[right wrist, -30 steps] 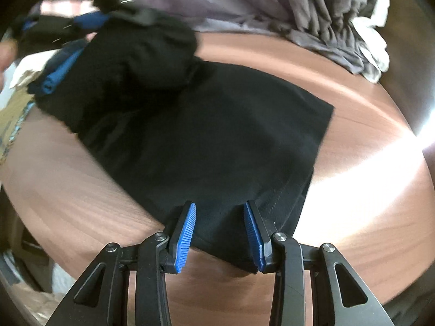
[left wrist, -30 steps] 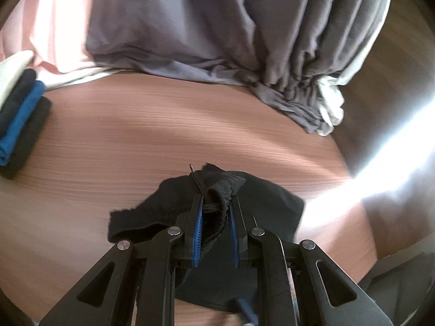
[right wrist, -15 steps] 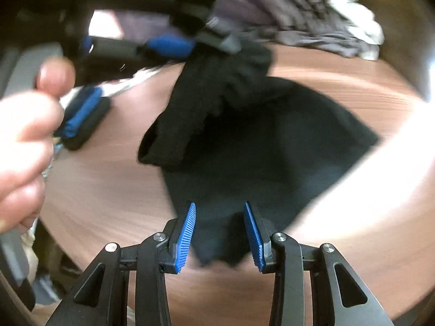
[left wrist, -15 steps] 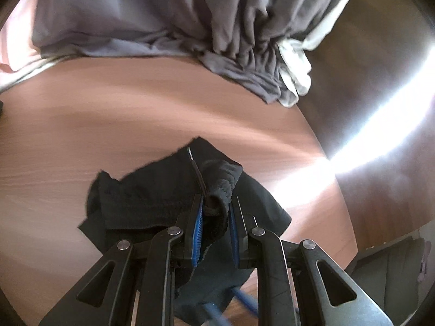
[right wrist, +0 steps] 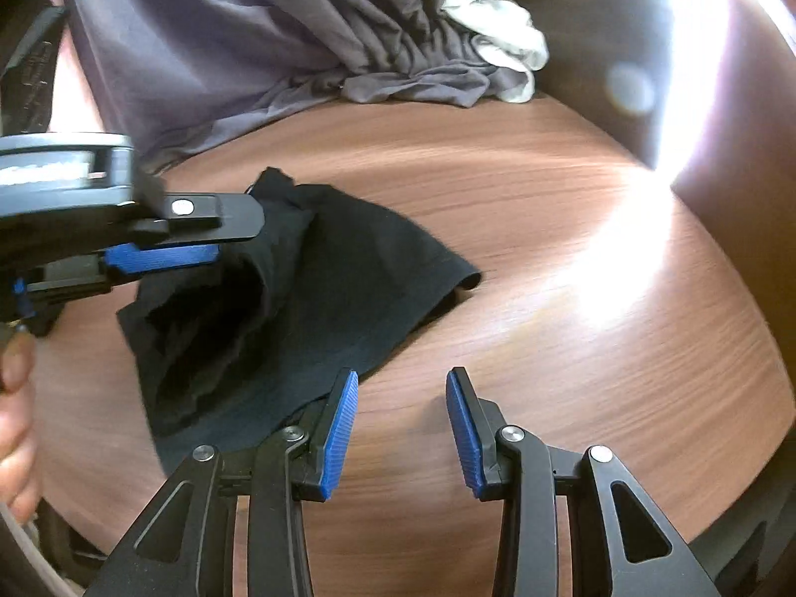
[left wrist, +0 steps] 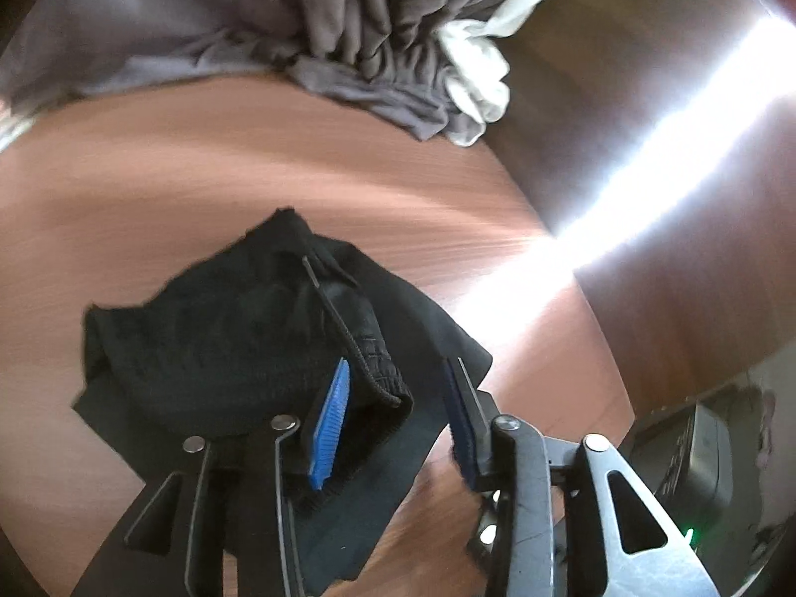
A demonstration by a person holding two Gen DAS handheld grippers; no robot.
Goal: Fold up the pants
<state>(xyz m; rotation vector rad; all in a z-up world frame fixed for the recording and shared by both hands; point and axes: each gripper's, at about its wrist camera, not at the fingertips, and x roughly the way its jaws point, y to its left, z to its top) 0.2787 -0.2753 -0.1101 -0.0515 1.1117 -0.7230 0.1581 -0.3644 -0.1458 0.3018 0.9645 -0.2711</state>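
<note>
The black pants [left wrist: 224,343] lie bunched and partly folded on the wooden table [left wrist: 199,159]; in the right wrist view the pants [right wrist: 348,278] lie left of centre. My left gripper [left wrist: 395,398] is open just above them, with the waistband and drawstring [left wrist: 368,348] lying loose between its pads. The left gripper also shows in the right wrist view [right wrist: 199,244], over the pants' left part. My right gripper [right wrist: 402,413] is open and empty, over bare table at the pants' near right edge.
A heap of grey cloth [right wrist: 308,35] with a white piece [right wrist: 502,40] lies along the table's far side. The table edge [left wrist: 592,308] runs at the right, with sun glare and dark floor beyond. A dark box [left wrist: 691,457] stands on the floor.
My left gripper has opened and let go of the waistband, which dropped onto the folded pants. My right gripper has moved right, off the fabric onto bare table.
</note>
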